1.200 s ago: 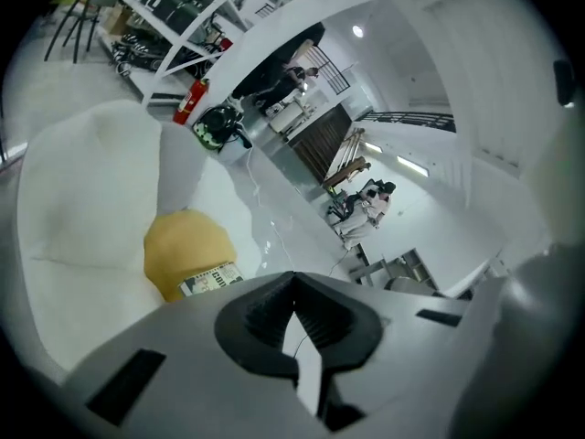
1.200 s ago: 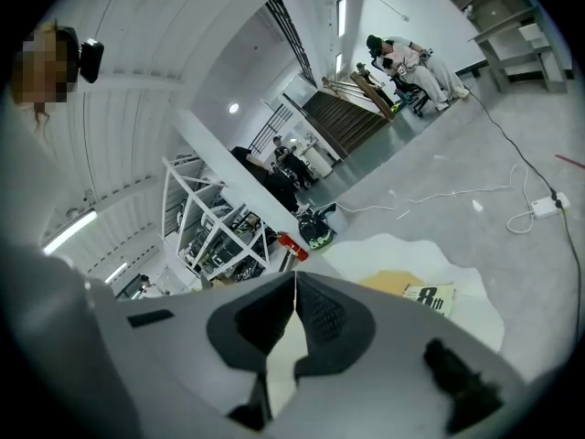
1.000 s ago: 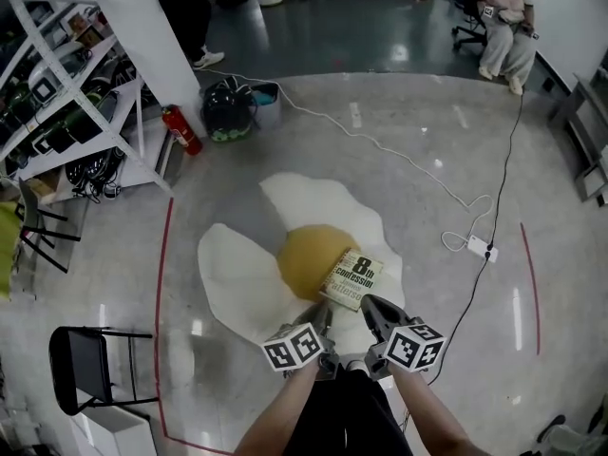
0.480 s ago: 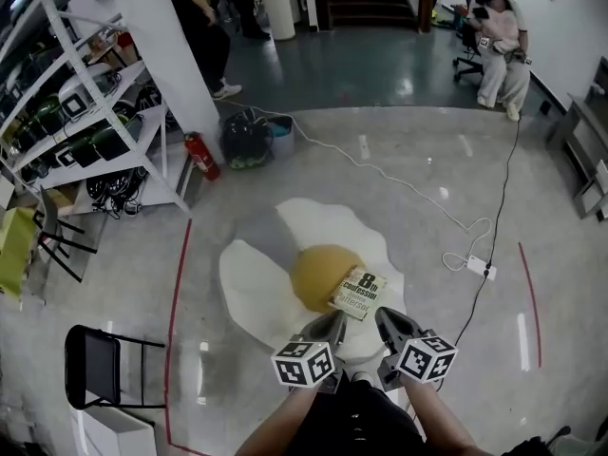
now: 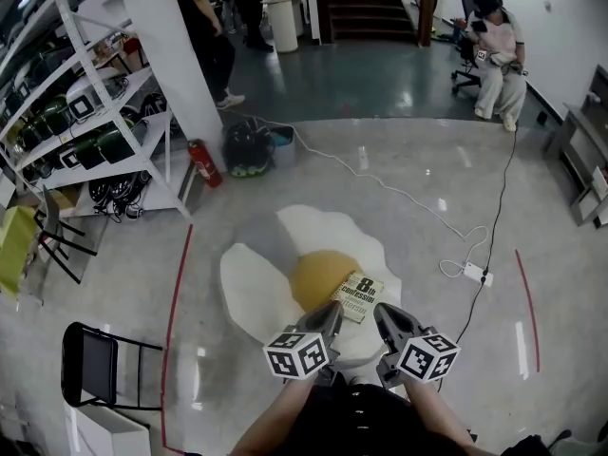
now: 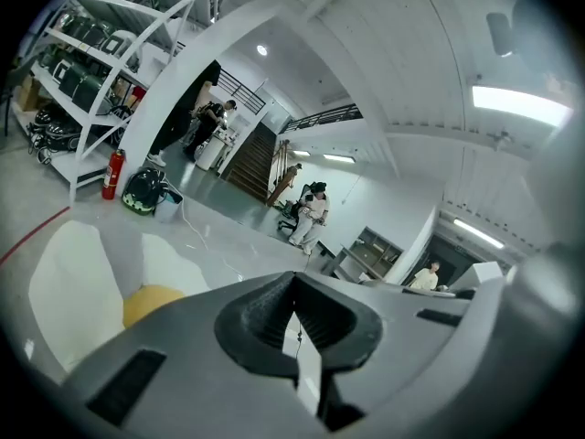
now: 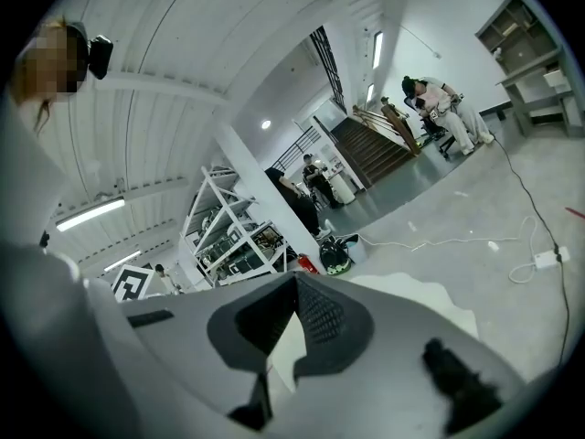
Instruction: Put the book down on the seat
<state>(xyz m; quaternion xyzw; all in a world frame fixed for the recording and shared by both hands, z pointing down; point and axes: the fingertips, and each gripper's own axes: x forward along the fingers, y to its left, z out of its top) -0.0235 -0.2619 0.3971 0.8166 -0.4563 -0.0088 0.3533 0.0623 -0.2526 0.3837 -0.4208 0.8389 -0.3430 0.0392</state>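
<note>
The book (image 5: 357, 295), pale cover with dark print, lies flat on the yellow yolk-shaped cushion (image 5: 313, 275) of the white egg-shaped seat (image 5: 252, 283) on the floor. No gripper touches it. My left gripper (image 5: 332, 313) and right gripper (image 5: 380, 313) hover side by side just on the near side of the book, both shut and empty. In the left gripper view the jaws (image 6: 292, 314) meet with nothing between them, and the seat (image 6: 73, 282) shows below left. The right gripper (image 7: 294, 323) looks the same in its own view, with the seat (image 7: 430, 295) beyond.
A black folding chair (image 5: 90, 364) stands at the left. A shelf rack (image 5: 85, 93), a fire extinguisher (image 5: 205, 163) and a dark bag (image 5: 247, 148) lie beyond. A white cable with power strip (image 5: 472, 274) runs right. A seated person (image 5: 494, 55) is far back.
Both grippers have risen, still shut. The book lies where it was on the yellow cushion. The head view has tilted up, showing more of the room.
</note>
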